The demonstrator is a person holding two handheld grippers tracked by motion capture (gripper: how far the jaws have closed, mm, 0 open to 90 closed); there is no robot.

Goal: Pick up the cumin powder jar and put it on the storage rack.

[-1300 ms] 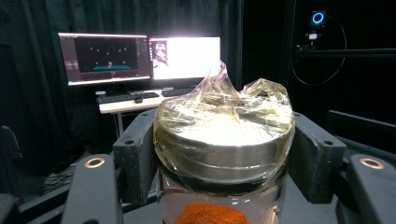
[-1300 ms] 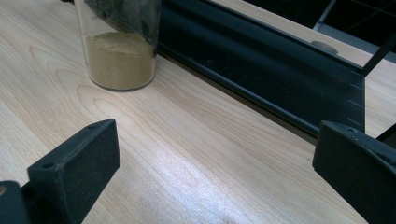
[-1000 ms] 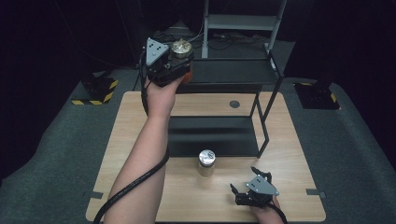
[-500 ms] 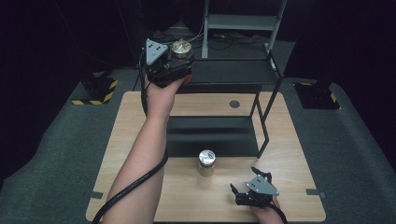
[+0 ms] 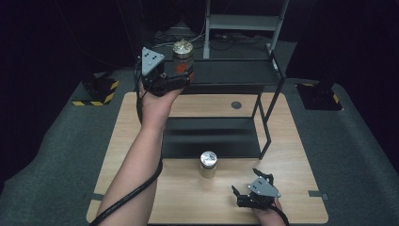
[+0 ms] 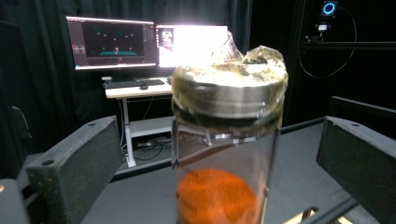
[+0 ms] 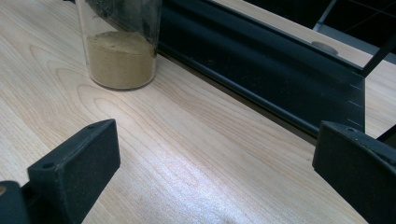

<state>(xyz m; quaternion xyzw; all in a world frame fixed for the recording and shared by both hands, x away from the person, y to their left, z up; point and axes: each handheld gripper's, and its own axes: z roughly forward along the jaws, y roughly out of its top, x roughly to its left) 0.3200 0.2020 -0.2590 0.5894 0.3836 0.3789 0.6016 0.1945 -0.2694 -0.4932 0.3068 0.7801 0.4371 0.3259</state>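
A glass jar of orange powder (image 5: 182, 56) with a metal lid stands on the top shelf of the black rack (image 5: 235, 70). My left gripper (image 5: 184, 73) sits around this jar (image 6: 226, 154). Its jaws have just been opening, and now the pads (image 6: 77, 158) stand well clear of the glass on both sides. A second jar (image 5: 207, 164) holding tan powder (image 7: 120, 44) stands on the wooden table (image 5: 188, 202) in front of the rack's lower shelf (image 5: 211, 136). My right gripper (image 5: 245, 180) rests open near the table's front right, with nothing between its fingers (image 7: 215, 154).
The rack's thin legs (image 5: 268, 127) come down to the table at the right. A dark round disc (image 5: 236, 105) lies in the tabletop behind the rack. Yellow-black striped blocks (image 5: 96, 89) stand on the floor at the left. Monitors (image 6: 149, 44) glow beyond the shelf.
The left gripper's jaws have parted from the orange-powder jar, which stays on the top shelf. The right gripper and the tan jar have not moved.
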